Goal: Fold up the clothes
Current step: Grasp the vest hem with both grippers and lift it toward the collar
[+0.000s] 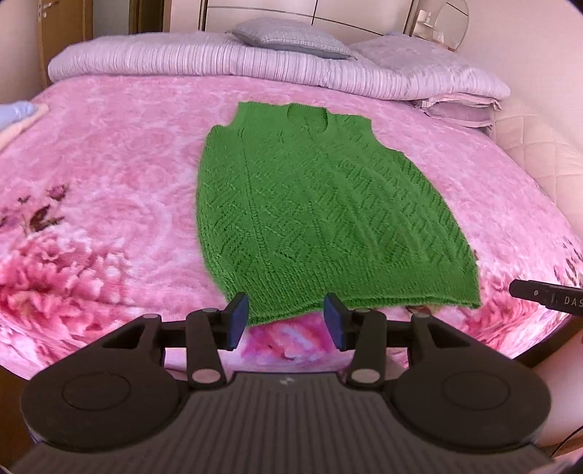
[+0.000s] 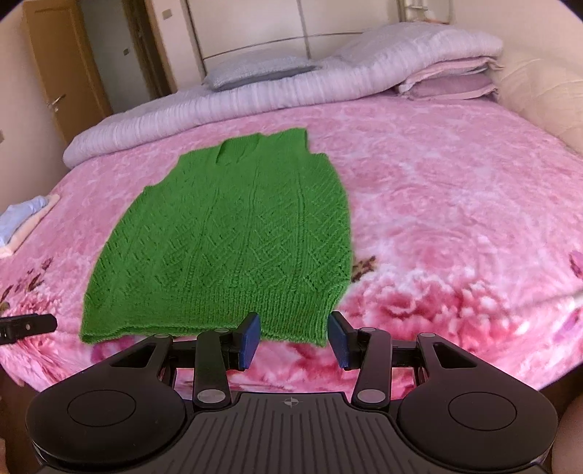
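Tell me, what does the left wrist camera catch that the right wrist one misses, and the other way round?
Only the left wrist view shows the small shelf with bottles by the headboard, and the right gripper's tip poking in. Only the right wrist view shows the wooden door, and the left gripper's tip. Both show the green knitted vest lying flat on the pink floral blanket, the grey pillow, and a folded pile at the bed's edge.

Black left gripper point(image 1: 288, 321), blue-padded jaws
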`<state>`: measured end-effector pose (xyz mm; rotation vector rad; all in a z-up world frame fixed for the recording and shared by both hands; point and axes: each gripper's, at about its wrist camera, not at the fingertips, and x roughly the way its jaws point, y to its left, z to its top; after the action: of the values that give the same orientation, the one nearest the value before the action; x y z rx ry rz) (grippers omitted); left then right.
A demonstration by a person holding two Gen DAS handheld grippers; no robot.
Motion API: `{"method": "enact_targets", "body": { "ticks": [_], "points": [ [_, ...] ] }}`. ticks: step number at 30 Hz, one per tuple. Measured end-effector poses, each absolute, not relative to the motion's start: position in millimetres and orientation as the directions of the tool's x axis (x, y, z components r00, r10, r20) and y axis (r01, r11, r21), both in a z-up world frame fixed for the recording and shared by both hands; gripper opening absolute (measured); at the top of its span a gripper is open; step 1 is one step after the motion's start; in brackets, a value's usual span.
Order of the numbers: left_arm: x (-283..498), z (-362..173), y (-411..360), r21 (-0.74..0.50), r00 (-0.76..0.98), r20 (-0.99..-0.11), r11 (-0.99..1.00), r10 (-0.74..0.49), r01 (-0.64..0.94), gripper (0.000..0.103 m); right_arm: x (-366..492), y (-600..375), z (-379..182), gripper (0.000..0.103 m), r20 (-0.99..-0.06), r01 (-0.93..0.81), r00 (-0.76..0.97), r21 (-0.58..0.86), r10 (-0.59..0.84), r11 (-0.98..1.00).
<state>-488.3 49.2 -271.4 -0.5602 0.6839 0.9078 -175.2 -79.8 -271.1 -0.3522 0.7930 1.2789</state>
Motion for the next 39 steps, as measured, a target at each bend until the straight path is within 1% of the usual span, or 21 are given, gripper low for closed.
{"method": "enact_targets", "body": {
  "ticks": [5,10,13,19,24,30,32,35,39],
  "points": [
    [-483,-288,97,-0.124,0.411,-0.755,0.505,0.51,-0.854,0.041,-147,-39,-283,0.045,-0.703,-0.969,-0.01,0.182,0.711,0.167],
    [-470,-302,165,-0.15,0.447,-0.754,0.536,0.481,-0.83,0.041,-112,15,-298,0.045,-0.726,-0.985,-0.11,0.173,0.678,0.026],
    [-454,-310,204,-0.168,0.486,-0.745,0.577,0.456,-0.799,0.041,-88,51,-306,0.045,-0.724,-0.981,-0.167,0.188,0.669,-0.042],
    [-409,-328,308,-0.158,0.499,-0.74,0.604,0.452,-0.782,0.041,-34,138,-319,0.045,-0.727,-0.972,-0.219,0.221,0.651,-0.08],
    [-367,-344,389,-0.138,0.498,-0.747,0.63,0.441,-0.765,0.041,11,215,-331,0.045,-0.749,-0.975,-0.218,0.19,0.626,-0.113],
    [-336,-357,464,-0.149,0.507,-0.751,0.639,0.423,-0.754,0.041,53,297,-336,0.045,-0.737,-0.958,-0.285,0.241,0.612,-0.156],
    [-332,-362,485,-0.166,0.518,-0.754,0.646,0.404,-0.745,0.042,65,322,-339,0.045,-0.739,-0.958,-0.285,0.242,0.611,-0.153],
    [-325,-369,515,-0.215,0.543,-0.754,0.642,0.369,-0.735,0.047,84,355,-345,0.045,-0.731,-0.955,-0.288,0.267,0.619,-0.129],
    [-321,-379,553,-0.346,0.619,-0.711,0.6,0.334,-0.721,0.049,98,394,-358,0.045,-0.712,-0.931,-0.329,0.354,0.621,-0.088]
  ]
}}
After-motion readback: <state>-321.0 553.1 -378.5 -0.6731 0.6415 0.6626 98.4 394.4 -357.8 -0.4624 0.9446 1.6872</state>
